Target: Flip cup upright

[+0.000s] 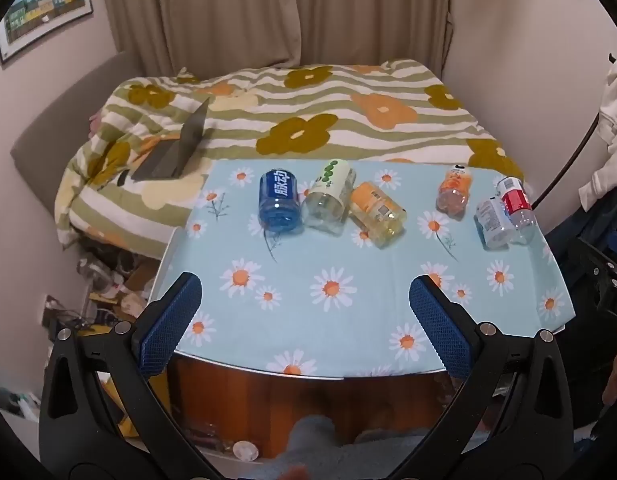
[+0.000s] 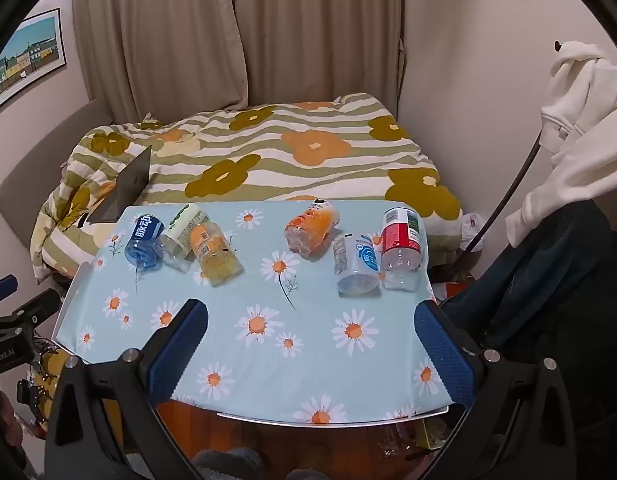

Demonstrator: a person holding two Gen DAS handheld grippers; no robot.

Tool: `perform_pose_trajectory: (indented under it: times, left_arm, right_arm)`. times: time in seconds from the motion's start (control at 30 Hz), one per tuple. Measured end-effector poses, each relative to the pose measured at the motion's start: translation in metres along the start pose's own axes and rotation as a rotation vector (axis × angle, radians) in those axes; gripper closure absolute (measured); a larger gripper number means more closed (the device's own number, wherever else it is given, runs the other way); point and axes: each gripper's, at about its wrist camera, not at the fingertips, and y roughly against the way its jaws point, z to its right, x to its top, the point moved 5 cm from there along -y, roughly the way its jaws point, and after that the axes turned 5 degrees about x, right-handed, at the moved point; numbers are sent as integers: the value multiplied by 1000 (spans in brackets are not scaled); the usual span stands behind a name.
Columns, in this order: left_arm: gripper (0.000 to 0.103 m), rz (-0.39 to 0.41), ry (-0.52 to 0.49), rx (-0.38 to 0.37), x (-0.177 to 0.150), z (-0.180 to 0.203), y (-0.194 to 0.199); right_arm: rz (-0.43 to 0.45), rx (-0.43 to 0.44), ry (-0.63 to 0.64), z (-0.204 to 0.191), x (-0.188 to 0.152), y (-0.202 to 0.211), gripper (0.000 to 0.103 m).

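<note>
Several plastic cups cut from bottles lie on their sides on the daisy tablecloth. At the left are a blue cup, a white-green cup and a yellow cup. At the right are an orange cup, a white cup and a red cup. My left gripper is open and empty over the table's near edge. My right gripper is open and empty, also near the front edge.
A bed with a flowered quilt lies behind the table, with an open laptop on it. Clutter covers the floor at the left. A white garment hangs at the right. The other gripper's body shows at the view's left edge.
</note>
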Motion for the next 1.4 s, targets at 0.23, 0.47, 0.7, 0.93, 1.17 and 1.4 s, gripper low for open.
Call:
perform_pose_trajectory:
  times: [0.23, 0.47, 0.7, 0.93, 1.17, 1.4]
  left_arm:
    - [0, 0, 4, -4, 3, 0, 0]
    - [0, 4, 3, 0, 7, -1, -1]
    - [0, 13, -5, 7, 6, -4, 3]
    - [0, 22, -12, 13, 8, 1, 3]
    - [0, 23, -11, 14, 10, 1, 3]
    - [0, 25, -9, 14, 12, 0, 4]
  right_arm:
    - [12, 5, -3, -1, -1, 2, 0]
    - [11, 6, -1, -2, 1, 2, 0]
    - [14, 7, -5, -2, 1, 3, 0]
    - [22, 7, -2, -3, 8, 4, 0]
    - [23, 7, 0, -5, 14, 5, 0]
    - [28, 7, -1, -4, 9, 5, 0]
